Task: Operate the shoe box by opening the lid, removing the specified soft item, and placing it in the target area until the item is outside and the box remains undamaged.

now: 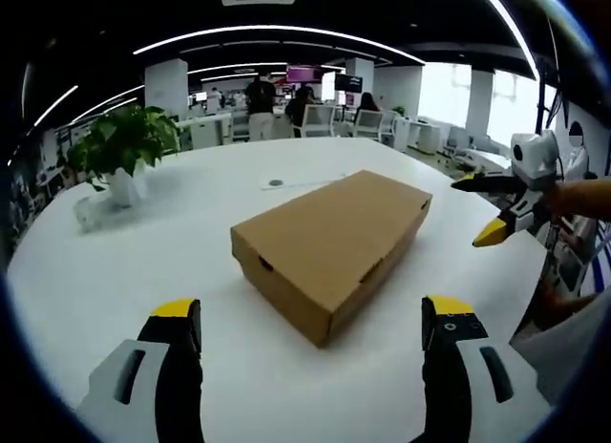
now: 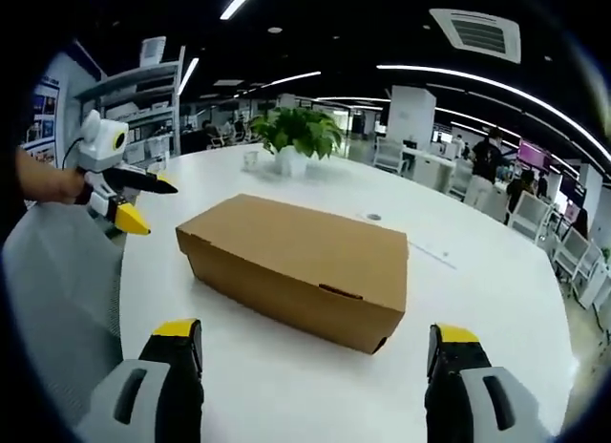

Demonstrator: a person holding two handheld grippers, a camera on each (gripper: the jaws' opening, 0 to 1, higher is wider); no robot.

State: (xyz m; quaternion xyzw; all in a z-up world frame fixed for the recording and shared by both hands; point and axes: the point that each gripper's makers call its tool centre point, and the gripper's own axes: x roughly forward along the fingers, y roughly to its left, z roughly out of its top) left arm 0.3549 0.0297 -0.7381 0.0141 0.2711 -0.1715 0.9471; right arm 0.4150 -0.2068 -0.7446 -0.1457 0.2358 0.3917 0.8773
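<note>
A closed brown cardboard shoe box lies on the round white table, lid down. My left gripper is open, its yellow-tipped jaws wide apart just short of the box's near corner. In the right gripper view the same shoe box lies lengthwise ahead, and my right gripper is open, held a little back from its long side. The right gripper comes into the left gripper view at the right, beyond the box. The left gripper comes into the right gripper view at the left, held by a hand.
A potted green plant in a white pot stands at the table's far left; it is the plant behind the box in the right gripper view. A small round disc lies beyond the box. Chairs, desks and people are in the office behind.
</note>
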